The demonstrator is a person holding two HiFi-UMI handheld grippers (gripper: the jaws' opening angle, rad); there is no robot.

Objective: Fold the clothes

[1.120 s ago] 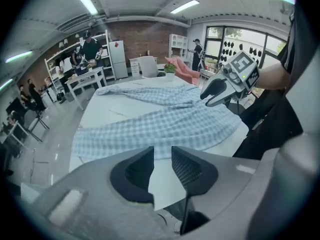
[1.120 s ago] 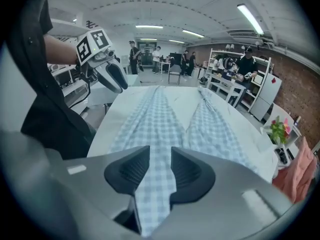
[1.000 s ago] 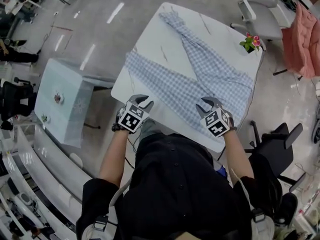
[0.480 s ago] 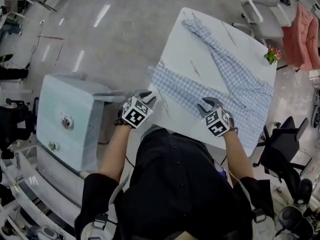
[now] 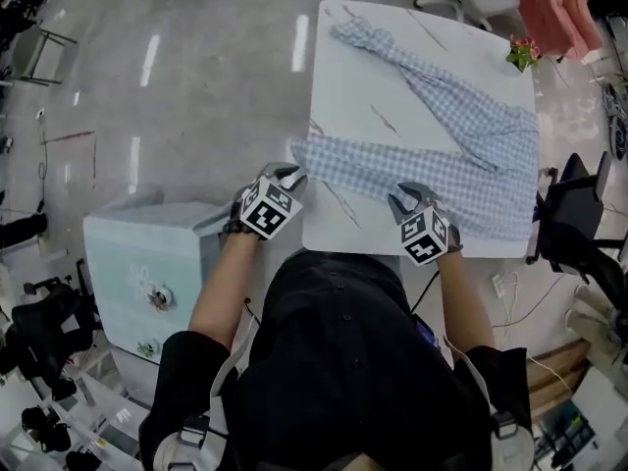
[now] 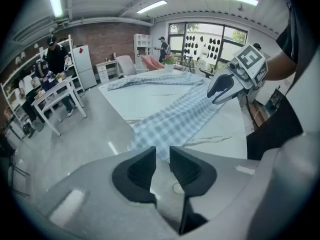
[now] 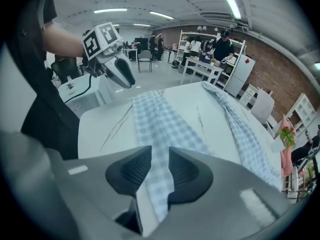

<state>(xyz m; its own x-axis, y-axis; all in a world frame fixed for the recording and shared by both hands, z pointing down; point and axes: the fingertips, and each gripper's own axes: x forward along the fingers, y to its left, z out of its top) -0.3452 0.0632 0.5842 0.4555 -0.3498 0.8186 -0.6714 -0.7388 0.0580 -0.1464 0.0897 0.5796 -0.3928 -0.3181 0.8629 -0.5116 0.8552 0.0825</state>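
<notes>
Head view: the blue-and-white checked garment [image 5: 461, 135] lay spread on the white table [image 5: 353, 77]. One long limb ran to the far corner, and the near hem lay along the front edge. The left tool [image 5: 287, 175] hung at the hem's left corner, the right tool [image 5: 410, 198] over the hem further right. Step, prob.: approach to the first pick-up, fold not begun.

Left gripper view: the left tool's [image 6: 162, 151] jaws stood a narrow slit apart w/ nothing btwn them. The cloth corner lay just beyond the tips. Fabric looked thin, woven, limp and lightly rumpled. The table top was smooth, hard and marble-veined.

Right gripper view: the right tool's [image 7: 160, 151] jaws were likewise slightly apart. Checked cloth showed through the gap underneath, not pinched. Next move prob. needs both tools lowered onto the hem, closing on it w/o skidding on the slick top, then lifting together.
</notes>
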